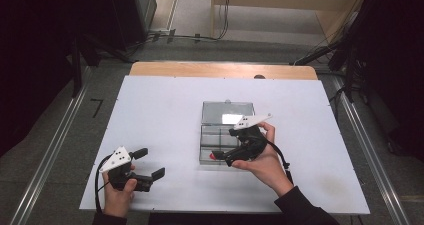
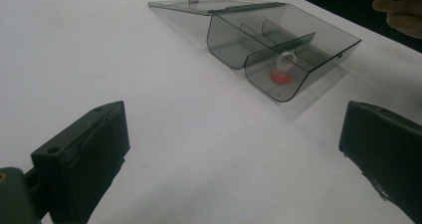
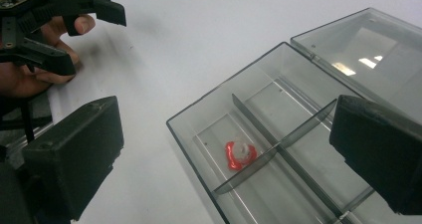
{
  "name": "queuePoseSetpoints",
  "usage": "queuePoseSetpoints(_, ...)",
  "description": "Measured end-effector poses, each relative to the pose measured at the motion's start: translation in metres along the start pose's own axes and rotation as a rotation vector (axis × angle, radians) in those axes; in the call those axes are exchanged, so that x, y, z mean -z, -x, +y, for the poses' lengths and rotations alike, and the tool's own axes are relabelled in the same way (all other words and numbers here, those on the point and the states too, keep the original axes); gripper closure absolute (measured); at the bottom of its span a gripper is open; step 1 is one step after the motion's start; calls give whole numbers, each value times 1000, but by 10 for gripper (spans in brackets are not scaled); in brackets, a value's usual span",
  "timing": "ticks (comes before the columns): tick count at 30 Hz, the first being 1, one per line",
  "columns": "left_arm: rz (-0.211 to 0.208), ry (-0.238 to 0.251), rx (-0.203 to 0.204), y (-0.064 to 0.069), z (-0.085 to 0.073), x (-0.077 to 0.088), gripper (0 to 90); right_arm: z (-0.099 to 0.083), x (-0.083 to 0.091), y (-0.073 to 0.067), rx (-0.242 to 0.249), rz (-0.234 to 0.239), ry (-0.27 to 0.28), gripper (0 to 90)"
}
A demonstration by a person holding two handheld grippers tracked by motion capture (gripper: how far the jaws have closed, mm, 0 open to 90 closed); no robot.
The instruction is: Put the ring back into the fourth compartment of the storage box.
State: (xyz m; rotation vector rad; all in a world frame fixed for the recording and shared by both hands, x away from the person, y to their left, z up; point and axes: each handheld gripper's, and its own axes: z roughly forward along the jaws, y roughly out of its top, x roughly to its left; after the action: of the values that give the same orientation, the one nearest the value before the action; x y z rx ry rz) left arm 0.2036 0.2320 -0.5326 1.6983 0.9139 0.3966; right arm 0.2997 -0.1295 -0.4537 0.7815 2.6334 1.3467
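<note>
A clear grey plastic box [image 1: 204, 135] with inner dividers sits at the table's middle. Its lid [image 1: 227, 112] lies flat on the far side. A small red piece with a clear top [image 1: 214, 156] lies in the near left compartment. My right gripper [image 1: 222, 157] hovers just above that compartment, open, with nothing between its jaws. Looking down between its jaws in the right gripper view, I find the red piece [image 3: 240, 155] beside a divider, untouched. My left gripper [image 1: 151, 163] rests at the near left of the table, open and empty. It faces the box [image 2: 323, 59] and the red piece [image 2: 281, 74].
The white tabletop [image 1: 165, 110] stretches bare around the box. A wooden strip [image 1: 220, 70] runs along its far edge, and dark stands and cables lie on the floor beyond. In the right gripper view, the left gripper [image 3: 89, 35] and its hand show at top left.
</note>
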Motion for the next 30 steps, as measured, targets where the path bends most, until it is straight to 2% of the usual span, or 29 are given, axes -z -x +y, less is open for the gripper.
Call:
queuePoseSetpoints(3, 0, 0, 1, 0, 0, 0, 0, 0, 5, 2, 5, -8, 14, 0)
queuePoseSetpoints(8, -2, 0, 0, 0, 0, 0, 0, -1, 10, 12, -28, -48, 31, 0)
queuePoseSetpoints(14, -5, 4, 2, -1, 0, 0, 0, -6, 19, 25, -44, -54, 50, 0)
queuePoseSetpoints(17, -5, 14, 17, -2, 0, 1, 0, -8, 24, 32, -54, -54, 63, 0)
queuePoseSetpoints(21, -1, 6, 11, -1, 0, 0, 0, -12, 30, 41, -71, -52, 80, 0)
queuePoseSetpoints(23, 1, 3, 9, -1, 1, 0, 0, -16, 30, 44, -81, -70, 78, 0)
queuePoseSetpoints(25, -10, 18, 25, -1, 3, 1, 0, -18, 28, 48, -86, -69, 71, 0)
queuePoseSetpoints(27, -6, 13, 9, 1, 7, 1, 0, -20, 29, 50, -82, -88, 60, 0)
queuePoseSetpoints(30, -12, 26, 5, 4, 14, 1, 0, -22, 33, 56, -104, -89, 77, 0)
